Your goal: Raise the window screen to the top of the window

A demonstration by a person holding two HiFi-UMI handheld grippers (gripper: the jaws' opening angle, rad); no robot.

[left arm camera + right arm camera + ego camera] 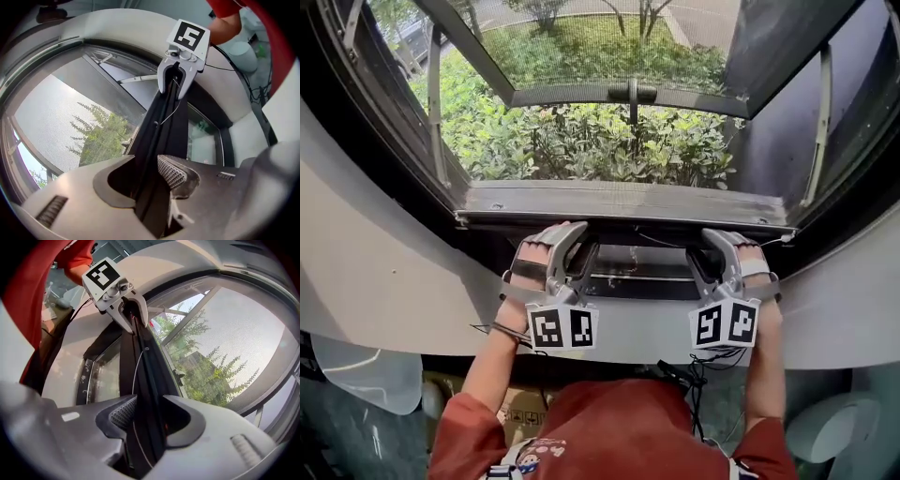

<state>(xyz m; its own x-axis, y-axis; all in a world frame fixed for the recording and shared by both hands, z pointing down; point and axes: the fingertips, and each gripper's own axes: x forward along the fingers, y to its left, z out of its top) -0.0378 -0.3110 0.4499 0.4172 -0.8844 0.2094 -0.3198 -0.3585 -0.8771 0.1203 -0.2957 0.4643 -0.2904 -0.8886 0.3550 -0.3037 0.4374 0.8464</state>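
The window screen's dark pull bar (619, 219) runs level across the window opening. My left gripper (572, 236) and right gripper (724, 240) reach up to it from below, a hand's width in from each end. In the left gripper view, the bar (154, 140) passes between the open jaws of the left gripper (145, 169) and runs on to the right gripper (172, 89). The right gripper view mirrors this: the bar (140, 380) lies in the gap of the right gripper (147, 412), whose ribbed pad (123, 414) stands just off it. Grey mesh (243, 333) shows beside the bar.
Beyond the bar the glass sash (628, 56) stands swung outward, with a handle (633, 94) at its lower edge and green shrubs (581, 141) below. A curved white wall (375, 272) frames the opening. A thin cord (137, 366) hangs along the bar.
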